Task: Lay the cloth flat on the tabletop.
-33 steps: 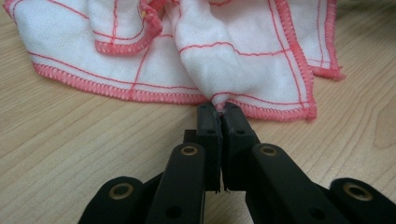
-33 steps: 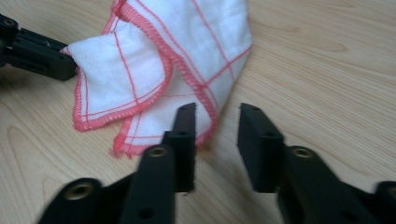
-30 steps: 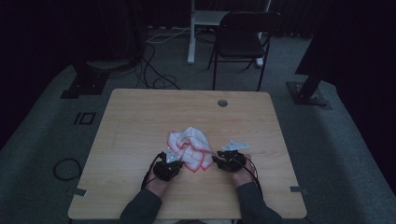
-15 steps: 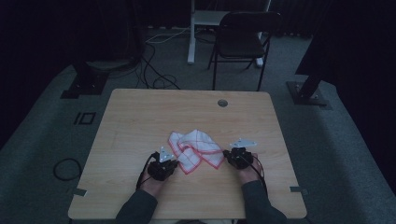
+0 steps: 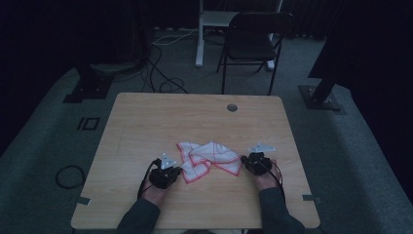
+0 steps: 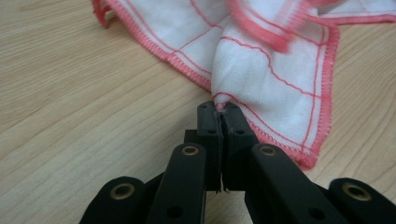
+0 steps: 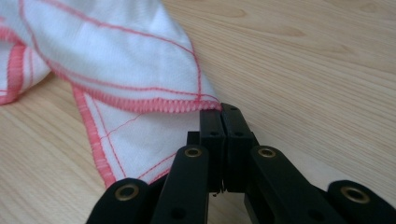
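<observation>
White cloth (image 5: 209, 157) with red stitched edges lies crumpled on the wooden bench (image 5: 146, 122), near the front edge. Left gripper (image 6: 219, 108) fingers clenched on a cloth corner; right gripper (image 7: 219, 112) fingers clamped on the opposite corner's hem, both low on bench.

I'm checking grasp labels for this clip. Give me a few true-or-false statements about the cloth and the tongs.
1. The left tongs are shut on the cloth. True.
2. The right tongs are open above the table. False: their jaws are shut on a cloth edge.
3. The cloth is white with red lines and red hem. True.
4. The cloth lies folded in a neat square. False: it lies rumpled, partly spread between the tongs.
5. A chair stands beyond the table's far side. True.
</observation>
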A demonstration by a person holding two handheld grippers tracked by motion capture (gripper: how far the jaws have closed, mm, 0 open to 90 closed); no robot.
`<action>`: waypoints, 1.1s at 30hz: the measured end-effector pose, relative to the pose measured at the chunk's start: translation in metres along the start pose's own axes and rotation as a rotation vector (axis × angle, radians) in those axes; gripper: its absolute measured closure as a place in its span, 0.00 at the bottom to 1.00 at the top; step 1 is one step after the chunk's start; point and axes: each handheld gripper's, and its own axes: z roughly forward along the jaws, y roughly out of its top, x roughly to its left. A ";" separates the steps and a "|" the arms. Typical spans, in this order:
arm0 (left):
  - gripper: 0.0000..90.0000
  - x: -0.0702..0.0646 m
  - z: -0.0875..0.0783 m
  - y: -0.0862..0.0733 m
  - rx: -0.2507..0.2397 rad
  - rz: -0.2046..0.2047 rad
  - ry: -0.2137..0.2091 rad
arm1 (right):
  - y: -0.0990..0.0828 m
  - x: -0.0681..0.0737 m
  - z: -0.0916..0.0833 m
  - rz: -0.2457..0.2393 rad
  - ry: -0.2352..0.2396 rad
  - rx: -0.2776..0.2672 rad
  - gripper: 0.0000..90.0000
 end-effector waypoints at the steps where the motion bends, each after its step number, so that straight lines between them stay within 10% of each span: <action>1: 0.98 0.000 0.000 0.000 0.000 -0.002 0.000 | 0.000 -0.002 0.000 0.007 -0.003 0.003 1.00; 24: 0.99 0.013 -0.006 -0.001 -0.001 -0.029 0.019 | -0.007 -0.029 -0.001 0.058 -0.044 0.028 0.99; 33: 0.91 0.012 -0.021 0.003 -0.049 -0.042 0.037 | -0.006 -0.027 -0.016 0.049 -0.079 0.001 0.81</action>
